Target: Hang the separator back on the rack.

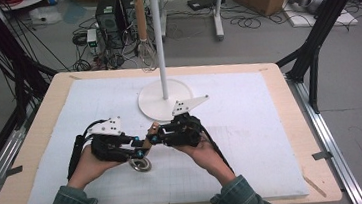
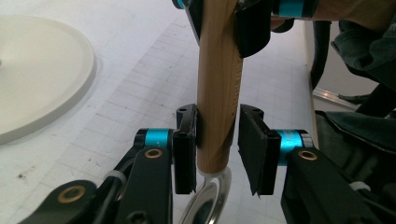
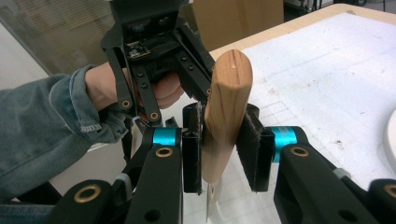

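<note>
Both hands meet before the round white stand base [image 1: 164, 99]: right gripper [image 1: 155, 135] clamps the light wooden handle [image 1: 149, 139]; left gripper [image 1: 137, 142] loosened around it.

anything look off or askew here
Nothing damaged or spilled. The wooden handle sits off-centre in the left gripper: it touches one pad, with a gap at the other. The right gripper clamps it squarely.

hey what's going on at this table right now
A person holds a gripper in each hand over a white mat and passes a wooden-handled utensil between them. The right gripper is clamped on the handle's far end. The left gripper sits around the end by the metal ring, one pad touching, the other apart. A whisk hangs on the white stand behind.
</note>
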`<state>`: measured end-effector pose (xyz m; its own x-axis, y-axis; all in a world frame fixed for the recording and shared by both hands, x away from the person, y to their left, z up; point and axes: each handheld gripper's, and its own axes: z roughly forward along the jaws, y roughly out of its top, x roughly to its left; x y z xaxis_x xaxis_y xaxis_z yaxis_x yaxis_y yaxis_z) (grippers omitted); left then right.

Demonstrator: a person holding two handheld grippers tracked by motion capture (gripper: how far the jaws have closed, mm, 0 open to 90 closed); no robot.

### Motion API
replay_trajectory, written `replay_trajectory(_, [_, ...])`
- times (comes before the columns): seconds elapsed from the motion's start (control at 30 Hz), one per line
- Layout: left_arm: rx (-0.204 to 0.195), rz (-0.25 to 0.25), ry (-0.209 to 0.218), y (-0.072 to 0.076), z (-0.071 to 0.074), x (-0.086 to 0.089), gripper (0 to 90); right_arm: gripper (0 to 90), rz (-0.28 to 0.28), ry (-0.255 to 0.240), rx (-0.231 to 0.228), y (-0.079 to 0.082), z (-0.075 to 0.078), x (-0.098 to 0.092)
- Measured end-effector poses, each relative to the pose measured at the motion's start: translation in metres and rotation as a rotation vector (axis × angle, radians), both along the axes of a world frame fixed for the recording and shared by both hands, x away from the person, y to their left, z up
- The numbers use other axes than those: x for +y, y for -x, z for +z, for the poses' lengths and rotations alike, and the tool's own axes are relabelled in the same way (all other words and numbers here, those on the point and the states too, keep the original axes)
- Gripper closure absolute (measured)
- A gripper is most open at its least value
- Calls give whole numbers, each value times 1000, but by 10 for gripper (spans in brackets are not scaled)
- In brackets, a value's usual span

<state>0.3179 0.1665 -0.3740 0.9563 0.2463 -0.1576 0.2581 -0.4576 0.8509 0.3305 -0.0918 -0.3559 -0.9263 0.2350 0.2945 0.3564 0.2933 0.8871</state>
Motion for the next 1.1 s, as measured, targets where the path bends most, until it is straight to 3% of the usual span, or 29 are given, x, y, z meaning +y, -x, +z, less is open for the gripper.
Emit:
replay_trajectory(0.6, [73, -57, -9, -4, -8, -9, 625, 725, 61, 32, -62, 5, 11, -3])
replay_trajectory(1.1, [100, -84, 6, -5, -11, -18, 632, 727, 93, 38, -89, 7, 17, -4])
